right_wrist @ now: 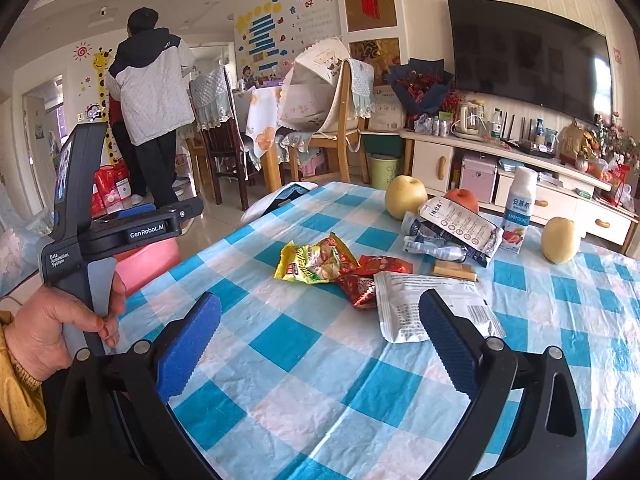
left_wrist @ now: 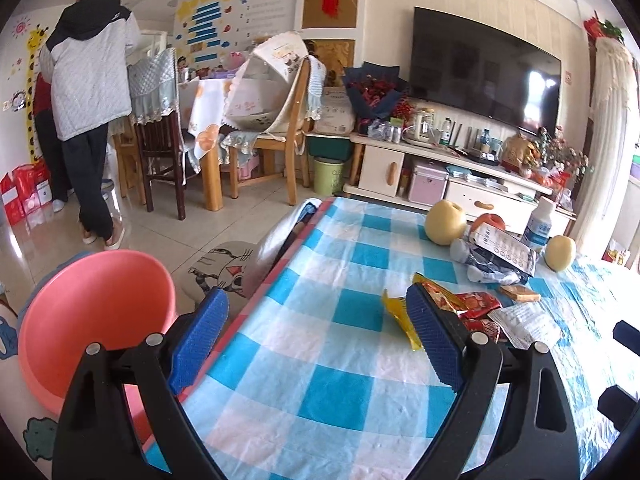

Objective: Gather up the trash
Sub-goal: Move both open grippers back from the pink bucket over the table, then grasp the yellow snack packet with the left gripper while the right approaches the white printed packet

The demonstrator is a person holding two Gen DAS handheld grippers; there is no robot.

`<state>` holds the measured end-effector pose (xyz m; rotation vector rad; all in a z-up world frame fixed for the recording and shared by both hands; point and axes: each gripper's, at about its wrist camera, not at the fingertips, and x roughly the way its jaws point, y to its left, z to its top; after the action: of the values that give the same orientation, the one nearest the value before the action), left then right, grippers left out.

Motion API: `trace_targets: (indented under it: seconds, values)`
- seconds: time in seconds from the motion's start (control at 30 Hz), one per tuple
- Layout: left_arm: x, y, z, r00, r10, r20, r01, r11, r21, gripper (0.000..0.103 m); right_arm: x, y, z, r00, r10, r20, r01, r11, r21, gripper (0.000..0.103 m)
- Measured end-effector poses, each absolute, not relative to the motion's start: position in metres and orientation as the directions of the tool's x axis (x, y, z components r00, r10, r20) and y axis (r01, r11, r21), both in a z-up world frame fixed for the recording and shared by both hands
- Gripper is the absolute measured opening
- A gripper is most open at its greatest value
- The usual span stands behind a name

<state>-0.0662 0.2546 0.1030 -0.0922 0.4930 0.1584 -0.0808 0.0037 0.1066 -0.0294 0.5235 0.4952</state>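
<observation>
Wrappers lie on a blue-checked tablecloth [right_wrist: 304,360]: a yellow-green snack wrapper [right_wrist: 316,262], red wrappers [right_wrist: 366,280], a white packet [right_wrist: 424,304], a dark crumpled bag [right_wrist: 460,232] and a small wafer [right_wrist: 454,270]. My right gripper [right_wrist: 316,340] is open and empty, just short of the white packet. My left gripper [left_wrist: 316,338] is open and empty at the table's left edge, its right finger beside the yellow wrapper [left_wrist: 400,316]. A pink bin [left_wrist: 92,320] stands on the floor left of the table. The left gripper's body also shows in the right wrist view [right_wrist: 120,228].
Two yellow apples [right_wrist: 404,196] [right_wrist: 560,240], a red fruit [right_wrist: 464,198] and a yoghurt bottle [right_wrist: 520,208] stand at the table's far side. A person [left_wrist: 88,92] stands by a dining table with chairs. A TV cabinet [left_wrist: 440,168] and a green bin [left_wrist: 328,176] lie beyond.
</observation>
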Motion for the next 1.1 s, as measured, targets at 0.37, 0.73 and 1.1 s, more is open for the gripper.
trace_targets:
  seconds: [0.37,0.73,1.1]
  values:
    - [-0.058,0.21,0.099,0.875,0.012,-0.484,-0.036,0.999,-0.041,0.091,-0.057,-0.058,0.106,0.727,0.45,-0.518,-0.371,0.893,0.255,0.098]
    - [-0.008,0.205,0.074,0.793,-0.091,-0.603,-0.013,0.986,-0.166,0.091,-0.008,-0.107,0.089,0.761,0.28,-0.585,-0.2,0.959,0.2,0.098]
    - [0.055,0.187,0.038,0.712,-0.106,-0.694,-0.094,0.965,-0.244,0.091,0.071,-0.107,0.071,0.731,0.281,-0.622,-0.256,0.958,0.132,0.098]
